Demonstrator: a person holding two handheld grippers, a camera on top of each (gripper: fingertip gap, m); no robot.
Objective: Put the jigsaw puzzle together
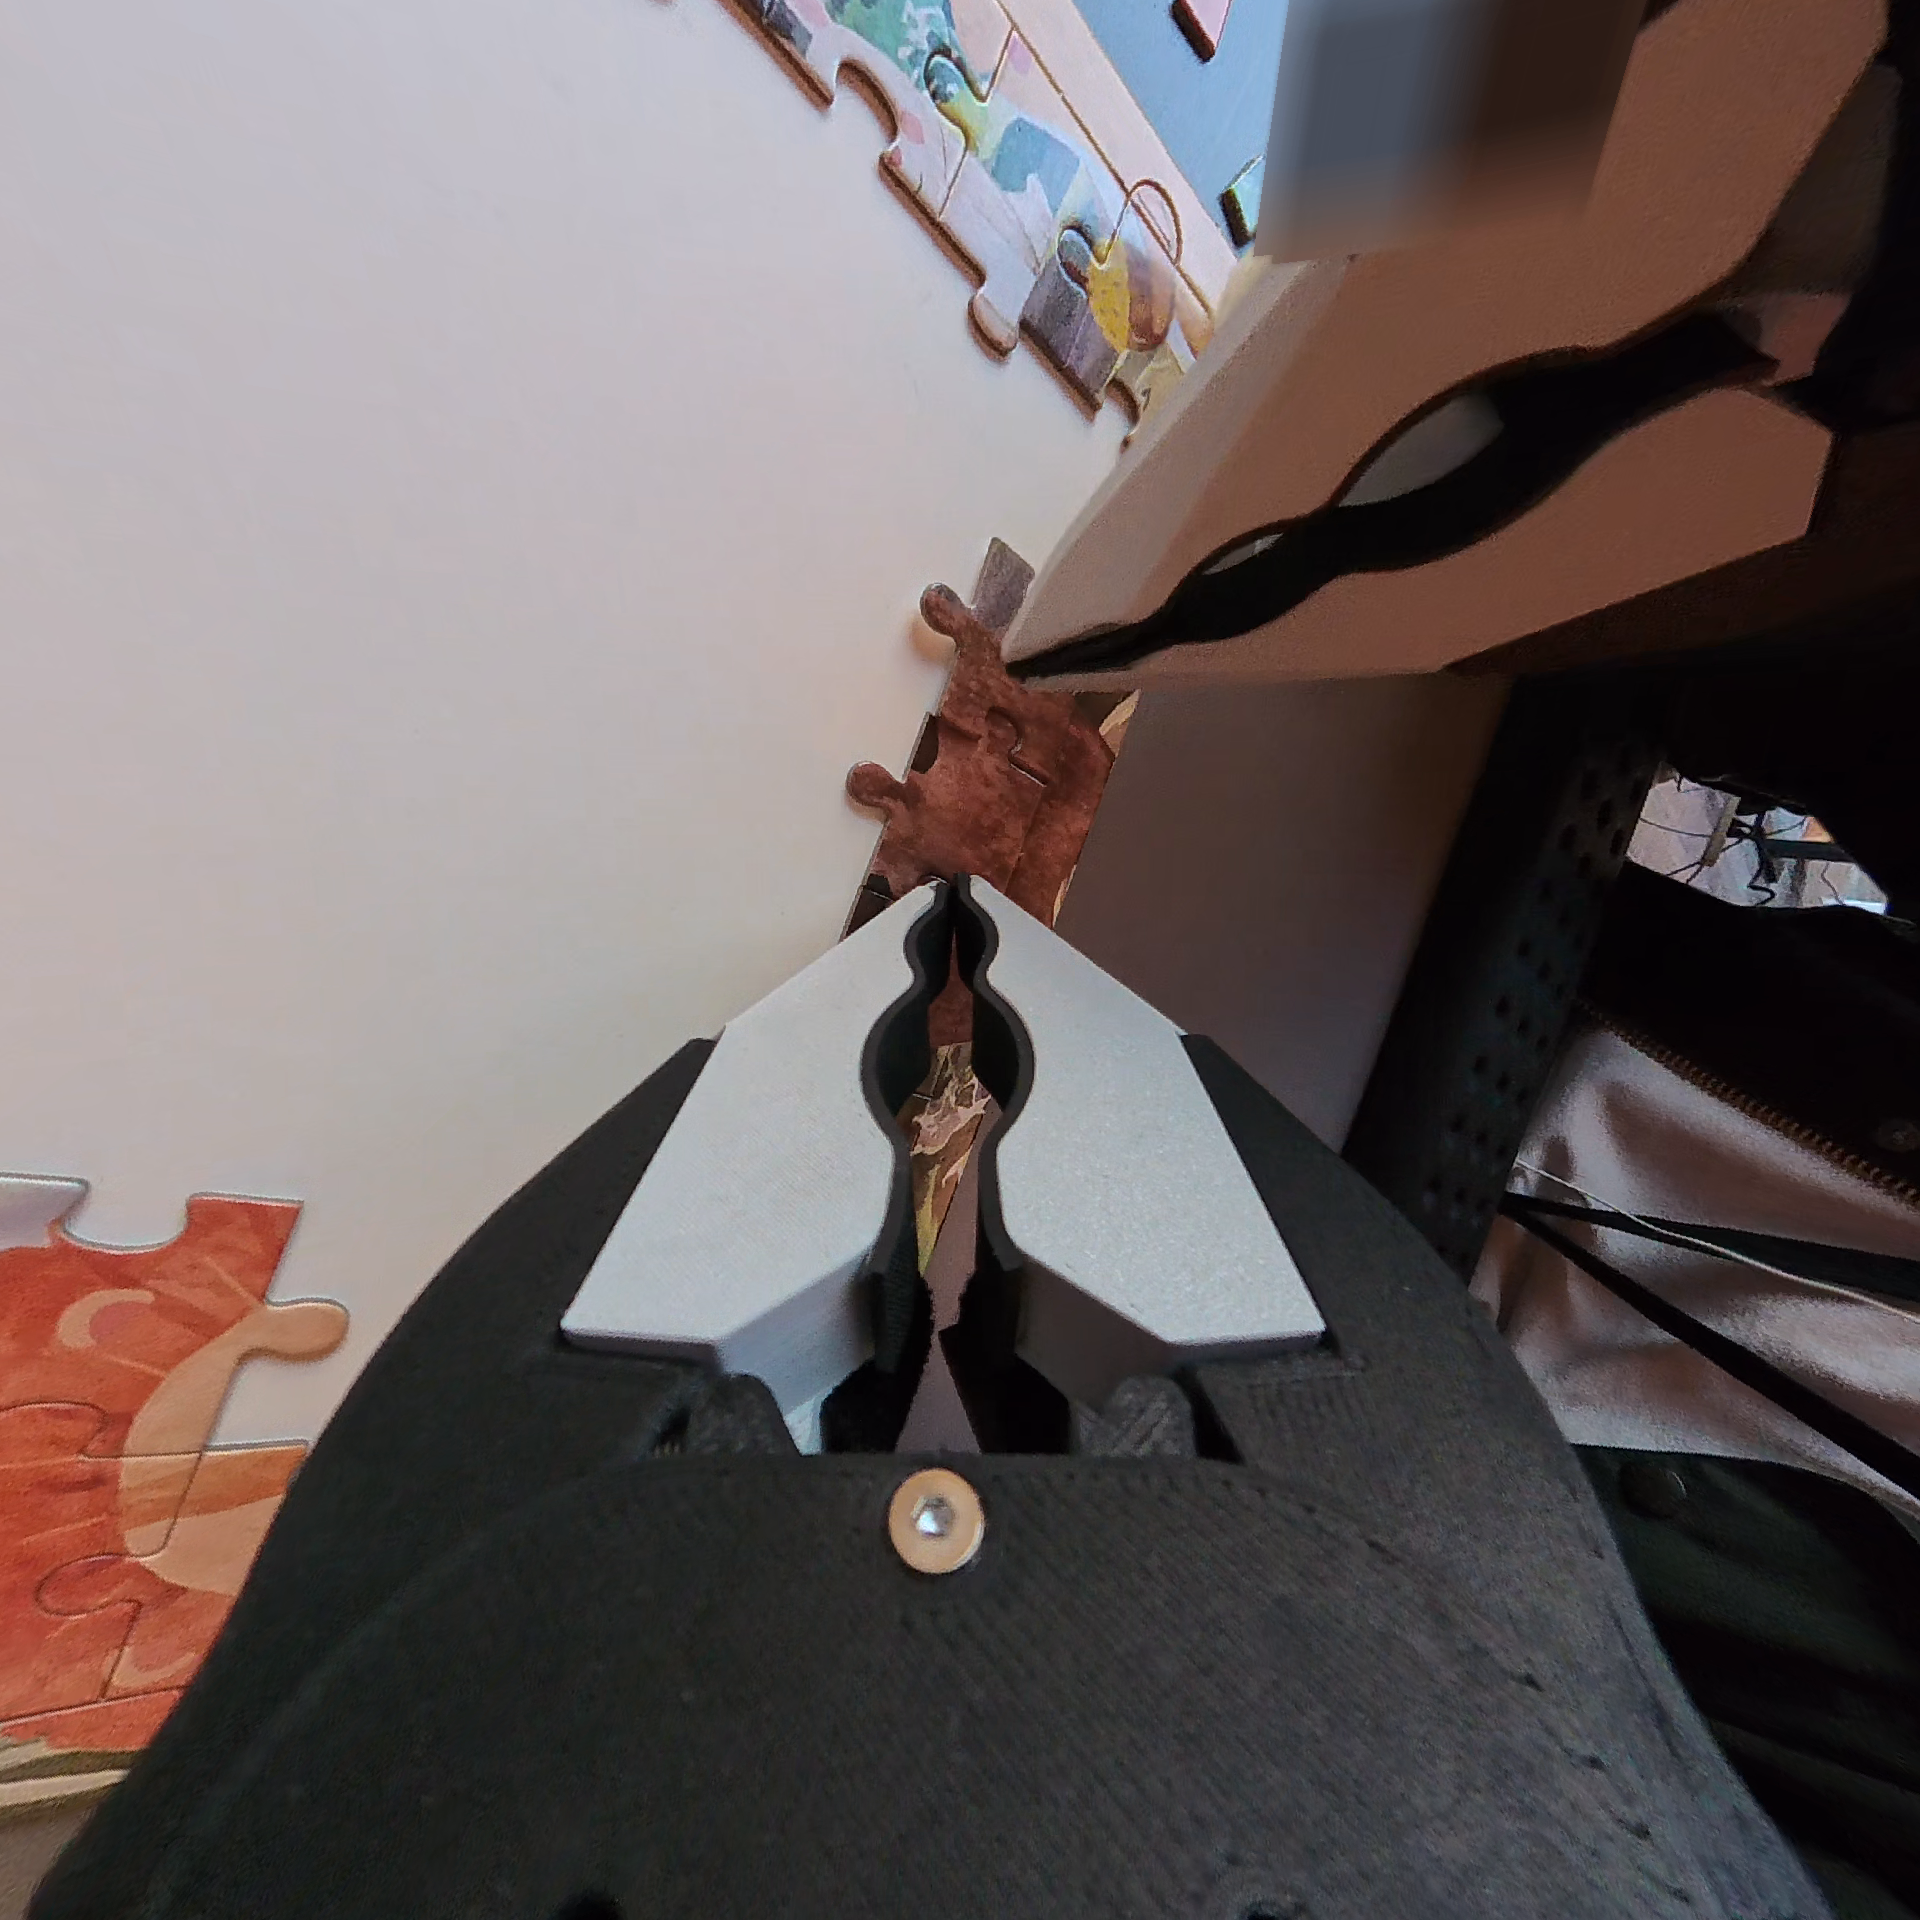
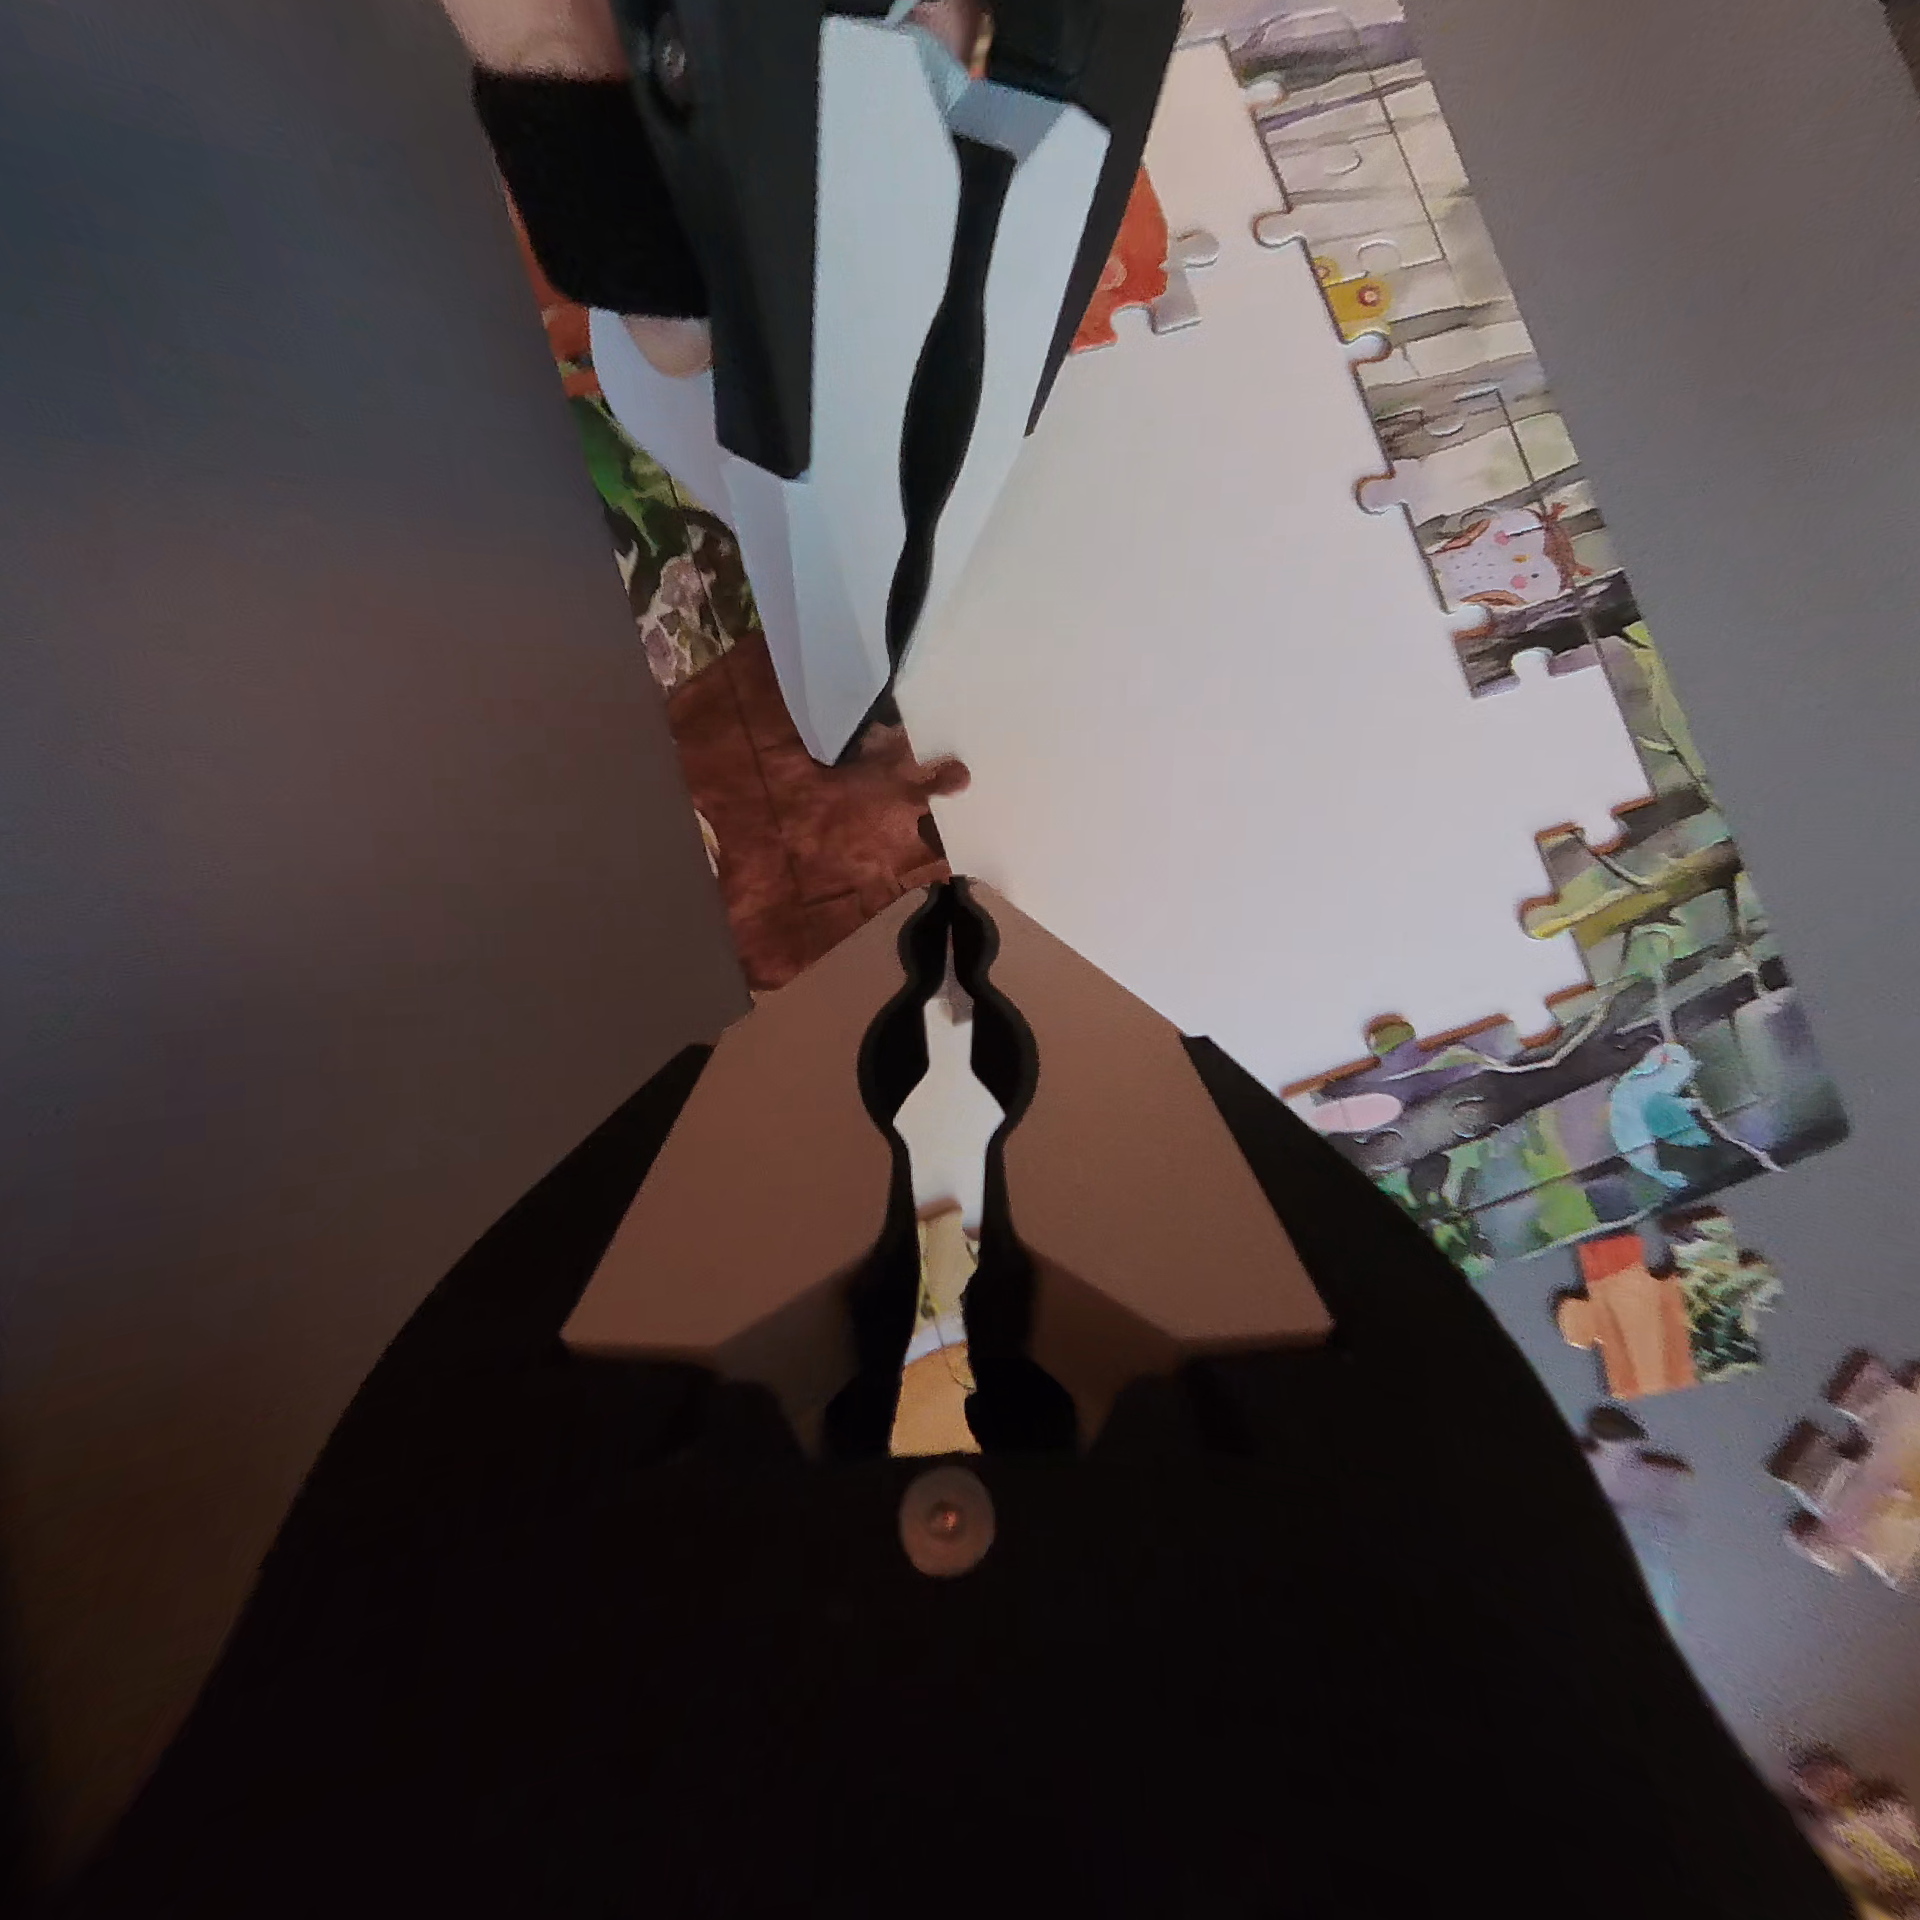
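Note:
A partly built jigsaw lies on a white board (image 1: 468, 623). A patch of joined brown pieces (image 1: 987, 800) sits on the board's edge, with two knobs sticking out over the bare white. My left gripper (image 1: 956, 883) is shut, its tips down on the near end of the brown patch. My right gripper (image 1: 1023, 665) reaches in from the upper right, shut, its tip on the far brown piece. In the right wrist view my right gripper (image 2: 951, 888) touches the brown pieces (image 2: 831, 831), and the left gripper (image 2: 847, 743) points down from the top beside it.
Joined orange pieces (image 1: 104, 1455) lie at the lower left. A joined border strip (image 2: 1507, 468) runs along the board's far side and round the corner (image 2: 1610, 1122). Loose pieces (image 2: 1652, 1320) (image 2: 1849, 1465) lie on the grey table (image 2: 260, 623). A person's hand holds the left gripper.

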